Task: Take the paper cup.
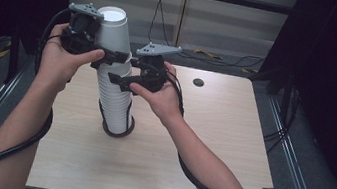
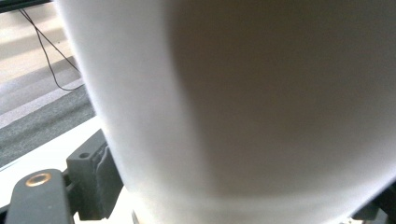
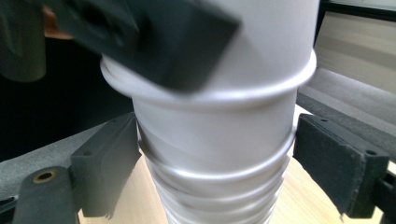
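A tall stack of white paper cups (image 1: pixel 116 102) stands upside down on the wooden table (image 1: pixel 198 149). The top cup (image 1: pixel 114 31) is lifted slightly and tilted, and my left gripper (image 1: pixel 111 57) is shut on its lower part. In the left gripper view the cup's wall (image 2: pixel 261 107) sits right against the camera beside one pad (image 2: pixel 95 182). My right gripper (image 1: pixel 120 80) is just below, shut on the stack (image 3: pixel 215 154) with a pad (image 3: pixel 109 168) on each side. The top cup's rim (image 3: pixel 261 79) hangs above them.
A dark ring (image 1: pixel 125 131) lies around the stack's base. A small round hole (image 1: pixel 198 82) is in the table's far side. Black curtains flank the table, and cables (image 1: pixel 222 58) lie on the floor behind it. A cable trails from each gripper along the forearm.
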